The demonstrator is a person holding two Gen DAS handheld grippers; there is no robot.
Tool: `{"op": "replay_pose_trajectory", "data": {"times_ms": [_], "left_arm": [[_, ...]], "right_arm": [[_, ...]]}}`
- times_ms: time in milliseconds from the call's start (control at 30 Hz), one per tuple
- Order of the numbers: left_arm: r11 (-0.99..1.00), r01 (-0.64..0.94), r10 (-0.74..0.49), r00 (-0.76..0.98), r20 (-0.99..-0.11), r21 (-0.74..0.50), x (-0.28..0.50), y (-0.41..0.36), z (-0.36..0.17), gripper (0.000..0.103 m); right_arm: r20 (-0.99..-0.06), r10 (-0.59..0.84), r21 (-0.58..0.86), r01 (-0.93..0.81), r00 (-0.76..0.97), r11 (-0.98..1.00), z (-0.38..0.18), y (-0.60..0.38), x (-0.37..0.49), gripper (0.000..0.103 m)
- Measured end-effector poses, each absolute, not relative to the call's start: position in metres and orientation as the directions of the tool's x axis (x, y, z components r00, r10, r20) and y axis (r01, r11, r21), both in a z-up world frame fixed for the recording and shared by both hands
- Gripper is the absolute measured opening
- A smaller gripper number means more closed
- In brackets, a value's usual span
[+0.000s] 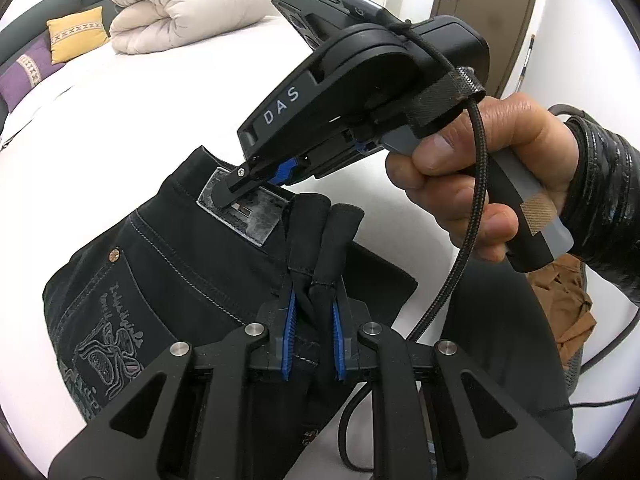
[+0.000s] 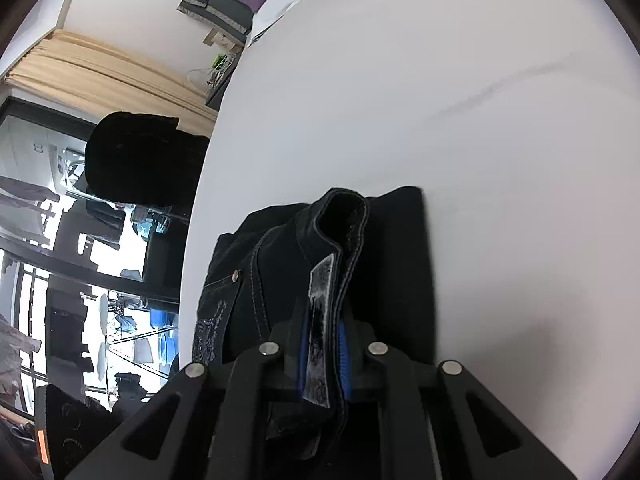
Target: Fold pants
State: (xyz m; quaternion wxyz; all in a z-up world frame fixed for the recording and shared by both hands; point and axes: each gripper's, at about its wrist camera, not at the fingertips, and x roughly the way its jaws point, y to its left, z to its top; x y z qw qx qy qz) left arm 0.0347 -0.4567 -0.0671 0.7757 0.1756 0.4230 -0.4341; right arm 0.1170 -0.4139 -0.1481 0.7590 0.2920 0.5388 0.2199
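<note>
Black jeans [image 1: 188, 256] with an embroidered back pocket and a grey waistband patch [image 1: 256, 212] lie on a white bed [image 1: 120, 128]. My left gripper [image 1: 316, 320] is shut on bunched black fabric of the jeans. My right gripper [image 1: 240, 188], held by a hand, is shut on the waistband at the patch. In the right wrist view the right gripper [image 2: 324, 344] clamps the patch [image 2: 320, 320] and waistband [image 2: 344, 216], held up above the bed.
A rolled white duvet [image 1: 180, 8] and yellow and purple cushions [image 1: 76, 36] lie at the bed's far end. Brown cloth [image 1: 568, 308] sits at right. A dark garment [image 2: 136, 156] hangs beyond the bed edge.
</note>
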Motion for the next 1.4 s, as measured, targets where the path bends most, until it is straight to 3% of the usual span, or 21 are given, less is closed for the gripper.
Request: {"op": "replay_pose_trajectory", "data": {"times_ms": [433,533,600,667,767,833,900,1033,1133,1200,1400], "left_arm": [[0.550,0.832,-0.505,0.256,-0.824,-0.078,0.034,-0.456,-0.067,0.014],[0.559,0.823,-0.509,0.245,-0.825,-0.100,0.033,-0.454,-0.079,0.019],[0.558,0.819,-0.533,0.232,-0.813,-0.132,0.033,-0.446,-0.074,0.020],[0.555,0.810,-0.564,0.197,-0.802,-0.191,0.035,-0.433,-0.063,0.020],[0.554,0.765,-0.652,0.154,-0.742,-0.328,0.039,-0.392,-0.042,0.020],[0.560,0.737,-0.693,0.165,-0.702,-0.379,0.044,-0.368,-0.033,0.020],[0.586,0.692,-0.719,0.203,-0.665,-0.422,0.056,-0.339,-0.027,0.020],[0.664,0.582,-0.702,0.269,-0.659,-0.470,0.100,-0.298,-0.038,0.020],[0.683,0.492,-0.705,0.252,-0.663,-0.539,0.142,-0.279,-0.059,0.020],[0.702,0.449,-0.694,0.255,-0.674,-0.553,0.163,-0.270,-0.071,0.020],[0.688,0.493,-0.691,0.224,-0.687,-0.532,0.143,-0.264,-0.091,0.020]], "right_arm": [[-0.673,0.656,0.705,0.029,0.342,0.709,-0.172,-0.434,0.102,0.014],[-0.644,0.688,0.742,0.054,0.333,0.668,-0.191,-0.443,0.102,0.017],[-0.598,0.720,0.787,0.085,0.352,0.612,-0.196,-0.451,0.097,0.019],[-0.607,0.703,0.777,0.089,0.370,0.623,-0.186,-0.453,0.091,0.027],[-0.629,0.663,0.750,0.093,0.406,0.654,-0.166,-0.457,0.082,0.030],[-0.594,0.679,0.771,0.063,0.432,0.634,-0.150,-0.456,0.072,0.028],[-0.568,0.705,0.783,0.015,0.424,0.622,-0.138,-0.445,0.067,0.010],[-0.577,0.740,0.778,-0.042,0.344,0.627,-0.139,-0.411,0.059,0.009],[-0.627,0.723,0.761,0.033,0.292,0.647,-0.165,-0.403,0.055,0.009],[-0.636,0.709,0.761,0.091,0.305,0.643,-0.179,-0.412,0.050,0.000],[-0.588,0.724,0.798,0.110,0.360,0.593,-0.194,-0.429,0.042,0.000]]}}
